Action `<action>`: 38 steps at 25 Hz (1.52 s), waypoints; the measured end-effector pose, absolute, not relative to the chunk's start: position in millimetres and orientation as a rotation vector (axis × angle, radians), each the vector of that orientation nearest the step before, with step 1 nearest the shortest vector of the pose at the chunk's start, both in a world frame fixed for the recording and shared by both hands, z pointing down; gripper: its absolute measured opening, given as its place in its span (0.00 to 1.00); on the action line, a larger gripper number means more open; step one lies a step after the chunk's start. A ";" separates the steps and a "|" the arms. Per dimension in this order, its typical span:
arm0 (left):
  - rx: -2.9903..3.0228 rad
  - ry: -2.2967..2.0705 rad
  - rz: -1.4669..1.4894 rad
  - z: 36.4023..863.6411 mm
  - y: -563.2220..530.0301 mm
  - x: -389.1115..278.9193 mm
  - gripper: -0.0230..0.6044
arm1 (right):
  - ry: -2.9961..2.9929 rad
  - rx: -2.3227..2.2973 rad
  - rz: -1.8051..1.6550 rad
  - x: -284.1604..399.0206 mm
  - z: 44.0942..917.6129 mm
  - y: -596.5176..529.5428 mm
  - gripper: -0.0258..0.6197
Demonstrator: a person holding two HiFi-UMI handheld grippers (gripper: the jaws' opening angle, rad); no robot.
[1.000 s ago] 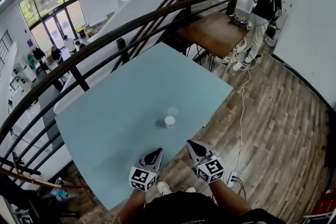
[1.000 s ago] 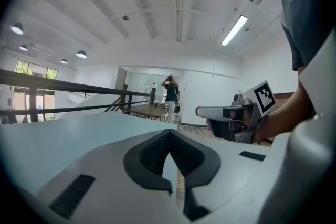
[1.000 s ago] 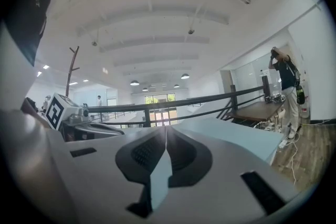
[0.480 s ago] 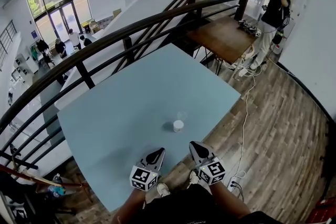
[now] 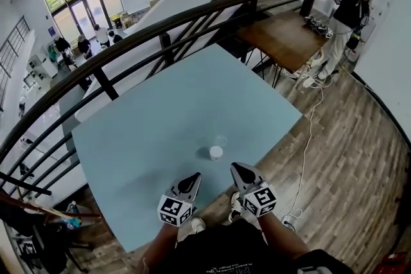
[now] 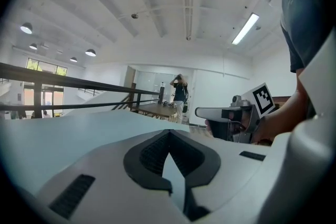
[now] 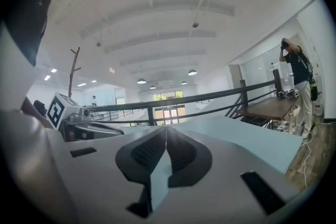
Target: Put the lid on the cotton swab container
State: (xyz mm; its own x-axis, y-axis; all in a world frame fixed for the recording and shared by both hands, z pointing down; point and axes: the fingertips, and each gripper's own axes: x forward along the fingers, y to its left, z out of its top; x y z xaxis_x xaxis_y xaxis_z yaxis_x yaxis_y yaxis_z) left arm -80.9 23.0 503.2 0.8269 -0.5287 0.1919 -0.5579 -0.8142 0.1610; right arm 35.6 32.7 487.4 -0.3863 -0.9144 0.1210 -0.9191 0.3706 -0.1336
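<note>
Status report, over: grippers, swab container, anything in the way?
Left gripper, right gripper: jaws shut, empty, at near edge of table. Cotton swab container ahead, lid apparently beside it, not on. Nothing in between.

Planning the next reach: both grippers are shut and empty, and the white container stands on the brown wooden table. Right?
Not the table. The head view shows the white container on the light blue table, just ahead of the grippers; the brown wooden table is farther off. The left gripper and right gripper are indeed shut and empty.
</note>
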 end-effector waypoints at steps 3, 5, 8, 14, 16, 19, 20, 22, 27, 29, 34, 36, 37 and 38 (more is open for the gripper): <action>2.781 -0.875 0.218 504.2 9.9 -65.1 0.05 | -2.610 1.669 0.291 45.8 492.7 15.8 0.07; 2.764 -0.904 0.228 506.4 2.7 -54.5 0.06 | -2.629 1.637 0.308 54.1 497.5 5.6 0.07; 2.740 -0.950 0.244 508.7 -7.5 -38.9 0.06 | -2.664 1.585 0.330 66.8 501.1 -10.5 0.07; 2.696 -1.059 0.273 510.4 -28.0 -15.4 0.06 | -2.744 1.453 0.354 85.5 510.5 -39.8 0.07; 2.678 -1.103 0.298 512.7 -30.5 -11.1 0.06 | -2.759 1.421 0.347 91.4 511.6 -46.8 0.07; 2.653 -1.162 0.345 519.2 -36.4 -2.6 0.06 | -2.775 1.385 0.332 101.1 510.6 -59.2 0.07; 2.645 -1.172 0.345 520.4 -38.2 0.4 0.06 | -2.780 1.377 0.324 103.4 509.3 -62.5 0.07; 2.627 -1.190 0.337 521.7 -39.7 4.3 0.06 | -2.792 1.356 0.316 104.3 506.8 -67.4 0.07; 2.612 -1.215 0.298 519.8 -45.4 5.1 0.06 | -2.799 1.299 0.353 94.1 509.8 -74.5 0.07; 2.606 -1.201 0.302 521.9 -49.5 4.3 0.05 | -2.785 1.281 0.359 88.7 513.5 -75.6 0.07; 2.628 -1.176 0.281 527.6 -67.1 -3.0 0.06 | -2.752 1.282 0.369 74.5 516.0 -82.9 0.07; 2.636 -1.150 0.289 534.6 -66.8 -3.2 0.06 | -2.742 1.293 0.375 70.3 518.0 -84.8 0.07; 2.643 -1.137 0.290 537.0 -65.6 -2.8 0.06 | -2.737 1.294 0.372 68.1 519.4 -84.9 0.07; 2.647 -1.125 0.288 538.3 -64.2 -2.3 0.06 | -2.732 1.292 0.367 65.9 520.8 -84.4 0.07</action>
